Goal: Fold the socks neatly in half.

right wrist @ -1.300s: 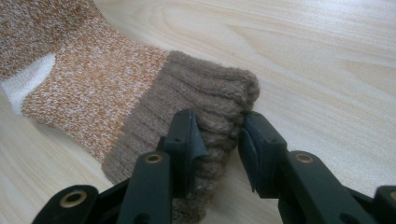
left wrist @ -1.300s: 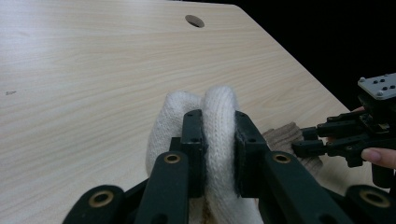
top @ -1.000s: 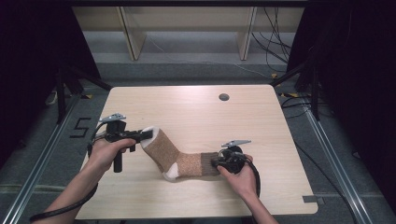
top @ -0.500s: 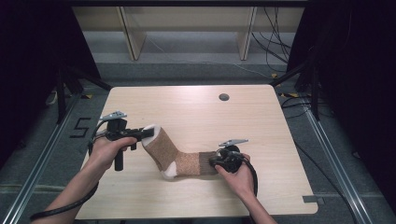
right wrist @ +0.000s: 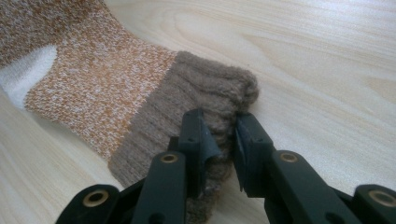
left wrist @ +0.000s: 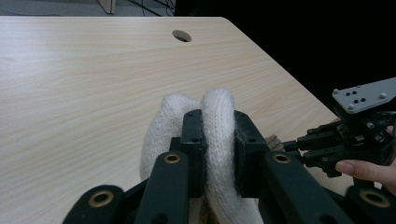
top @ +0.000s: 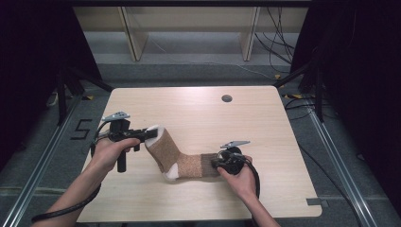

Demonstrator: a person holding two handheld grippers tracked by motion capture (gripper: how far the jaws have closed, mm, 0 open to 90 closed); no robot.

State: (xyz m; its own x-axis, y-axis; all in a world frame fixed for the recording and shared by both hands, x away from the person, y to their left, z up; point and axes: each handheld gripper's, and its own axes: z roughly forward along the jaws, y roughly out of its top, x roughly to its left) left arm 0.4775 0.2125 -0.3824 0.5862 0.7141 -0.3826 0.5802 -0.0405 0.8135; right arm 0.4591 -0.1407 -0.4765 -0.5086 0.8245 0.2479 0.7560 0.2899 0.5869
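Both grippers on sock [top: 182, 158] | L gripper [left wrist: 219, 154] clamps white toe | R gripper [right wrist: 220, 140] fingers just been closing, cuff between, now pinched | ready to lift off tabletop [top: 198, 113]

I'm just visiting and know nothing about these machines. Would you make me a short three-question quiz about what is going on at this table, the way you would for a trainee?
1. True or false: the sock lies flat on the table along its whole length.
2. Which end of the sock does the left gripper hold? A) the brown ribbed cuff B) the white toe C) the heel
3. Fill in: the right gripper has its jaws around the sock's ______.

Key
1. False: the white toe end is lifted off the table in the left gripper.
2. B
3. Brown ribbed cuff; the jaws have just been closing on it.
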